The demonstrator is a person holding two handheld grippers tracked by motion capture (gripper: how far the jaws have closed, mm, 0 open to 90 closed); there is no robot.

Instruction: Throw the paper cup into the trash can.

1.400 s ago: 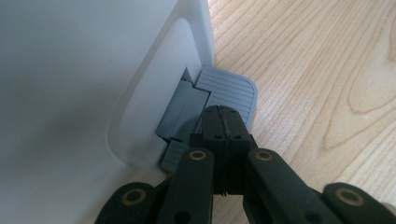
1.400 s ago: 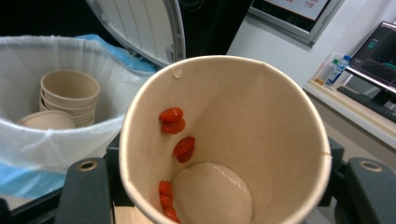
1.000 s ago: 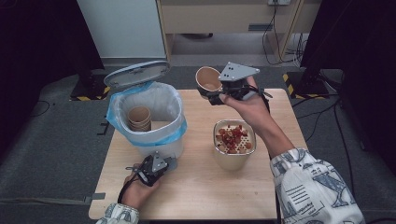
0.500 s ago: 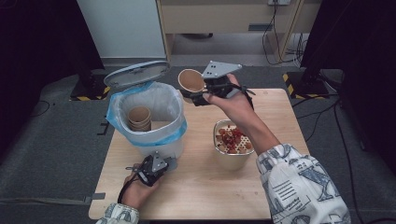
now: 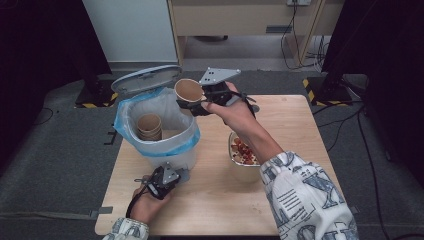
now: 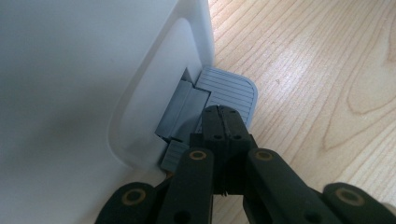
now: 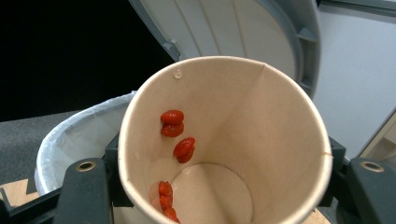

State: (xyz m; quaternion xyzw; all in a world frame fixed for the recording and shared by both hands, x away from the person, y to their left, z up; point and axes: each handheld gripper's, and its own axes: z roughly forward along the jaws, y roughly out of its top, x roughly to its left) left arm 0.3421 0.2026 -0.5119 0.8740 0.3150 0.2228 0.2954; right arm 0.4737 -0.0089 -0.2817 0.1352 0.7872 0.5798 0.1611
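The cup point(image 5: 189, 91) is pinched by the right gripper point(image 5: 192, 102) over the bin point(image 5: 187, 145) rim, tilted. The left gripper point(image 6: 224, 122), jaws pressed together, is set on the pedal point(image 6: 231, 93).

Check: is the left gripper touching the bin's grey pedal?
Touching. The left gripper view shows the shut left gripper with its tips resting on the ribbed grey pedal at the foot of the white bin.

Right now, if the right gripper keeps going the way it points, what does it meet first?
Probably the bin: the right gripper, shut on a cup, points toward its open lid and lined mouth. Depth is unclear.
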